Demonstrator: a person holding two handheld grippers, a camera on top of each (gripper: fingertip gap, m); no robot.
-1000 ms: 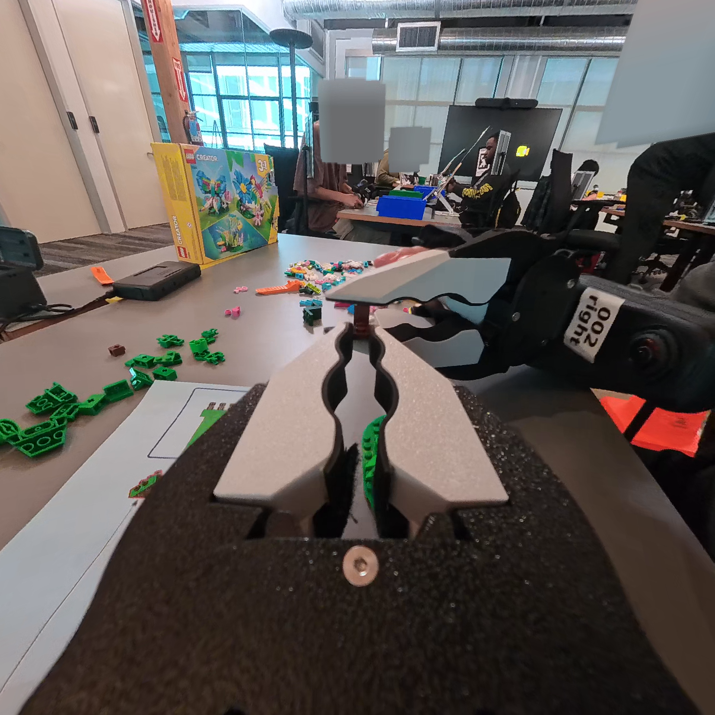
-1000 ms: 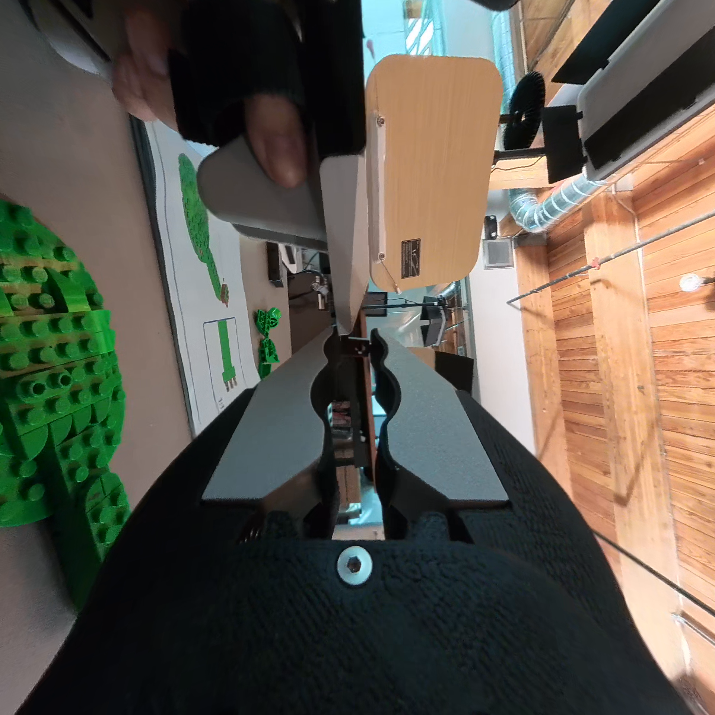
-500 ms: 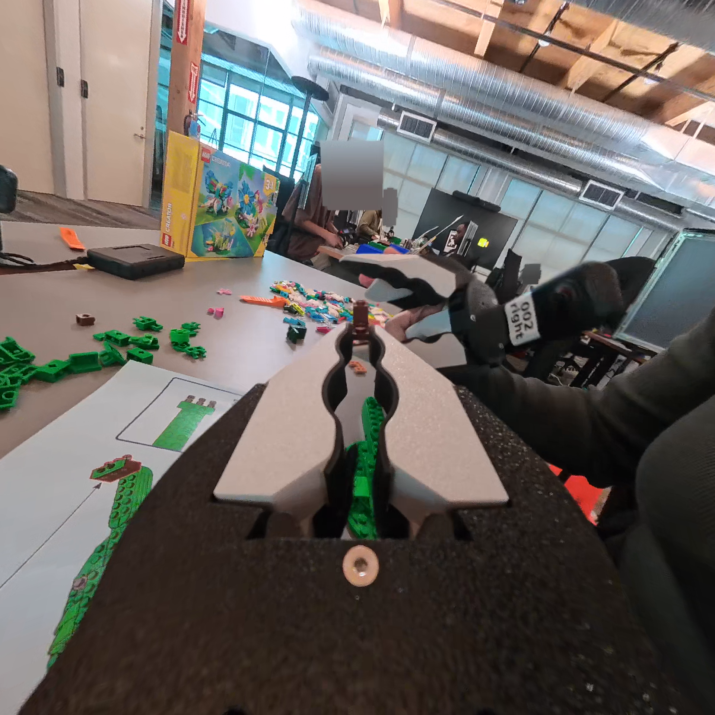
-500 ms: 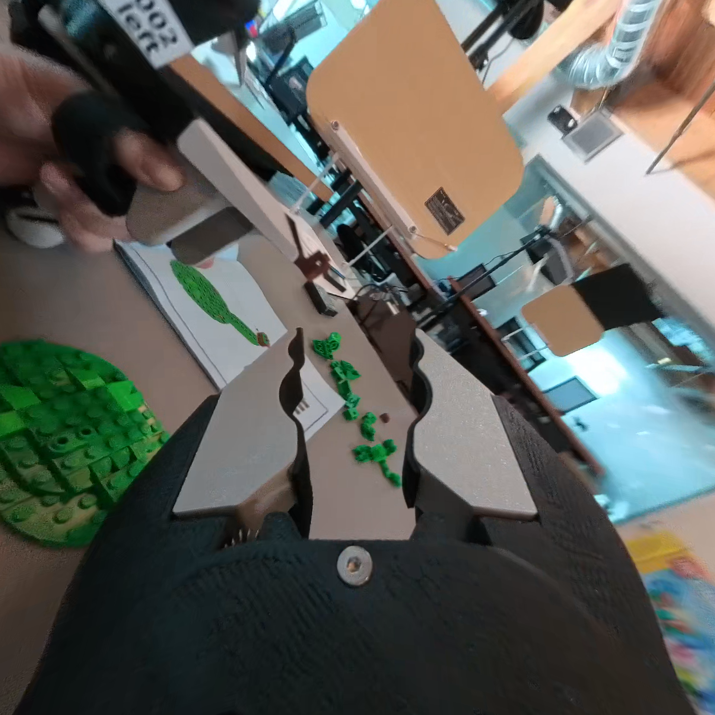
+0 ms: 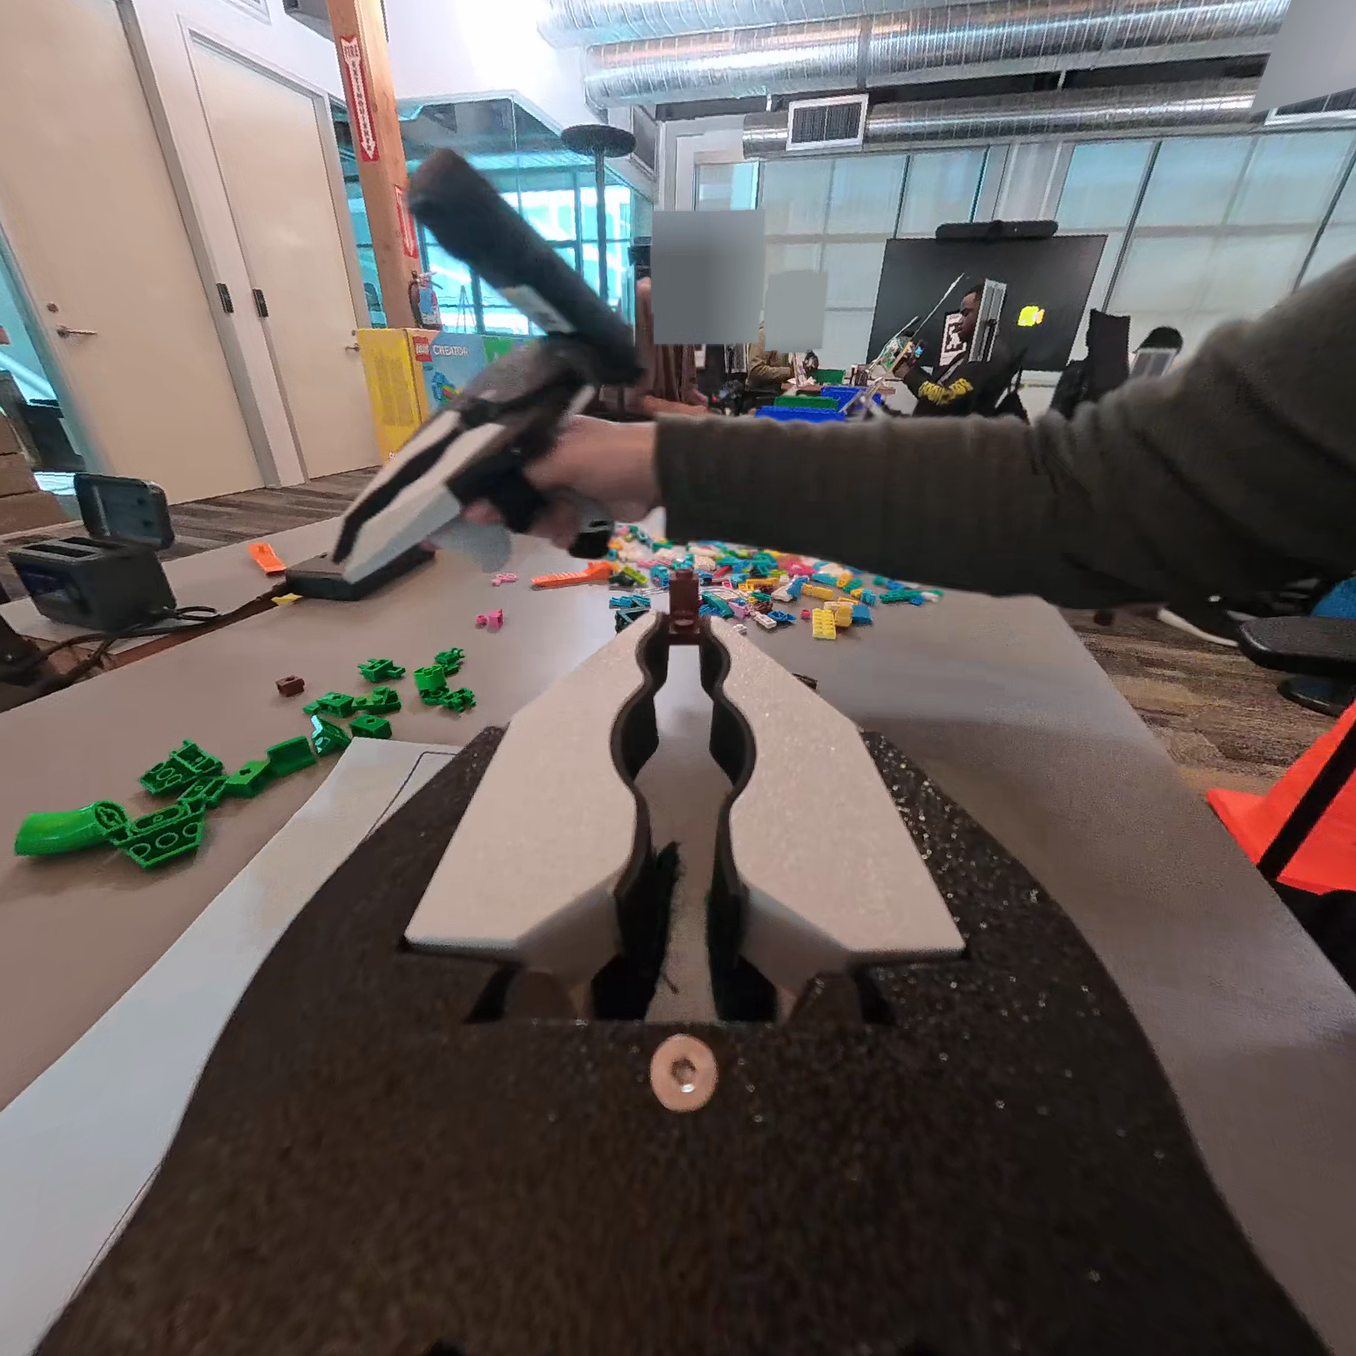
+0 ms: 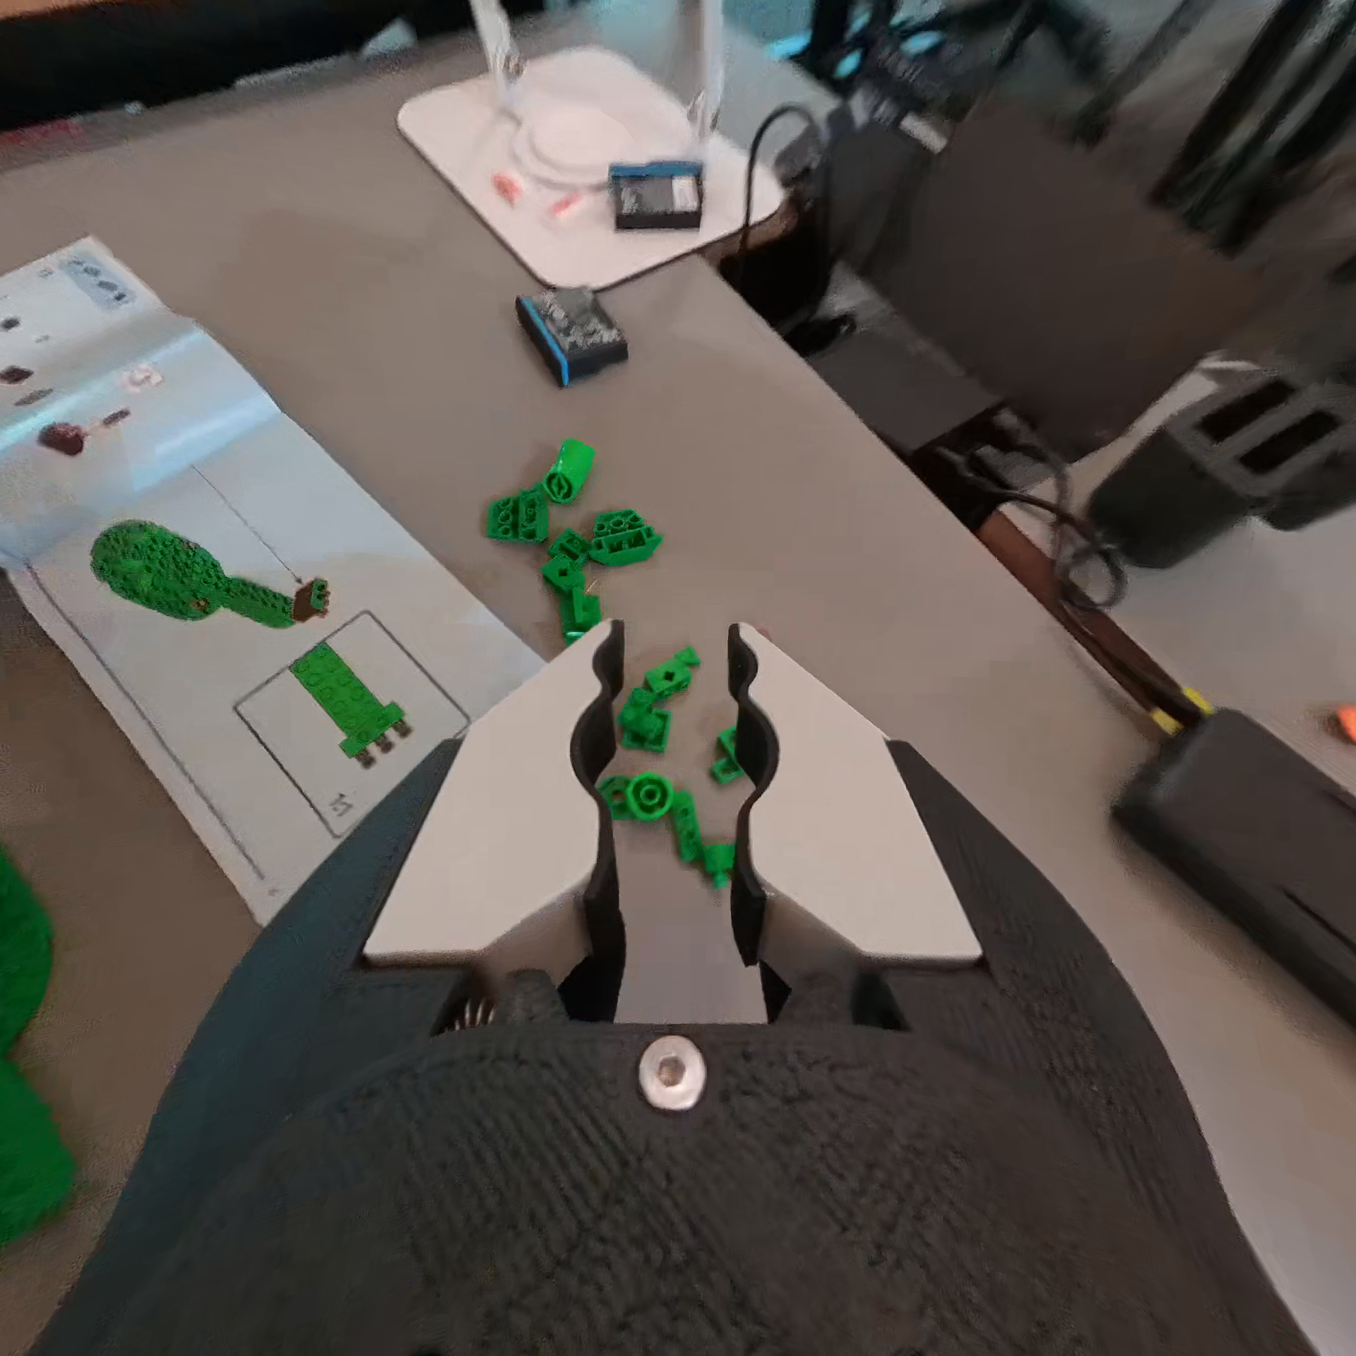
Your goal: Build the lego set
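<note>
My left gripper [image 5: 682, 624] is shut on a small brown lego piece [image 5: 684, 596] at its tips, held above the grey table [image 5: 917, 697]. My right gripper [image 6: 675, 638] is open and empty, pointing down over a scatter of loose green lego pieces [image 6: 646, 723]. In the left wrist view the right gripper [image 5: 352, 539] hangs at the far left, beyond those green pieces [image 5: 345, 708]. The instruction booklet [image 6: 183, 587] lies to the left of the pieces. A green lego build [image 6: 22, 1027] shows blurred at the left edge of the right wrist view.
A pile of coloured lego pieces [image 5: 748, 580] and a yellow lego box [image 5: 411, 389] lie farther back. A small black box [image 6: 572, 334], a white base plate [image 6: 587, 242] and a black device [image 6: 1247, 829] sit near the table edge. An orange object [image 5: 1291, 807] is at the right. My hands' fingertips stand some 20 cm from each other.
My right gripper opened, left the brown piece and swung left across the table to above the green pieces. My left gripper still holds the brown piece.
</note>
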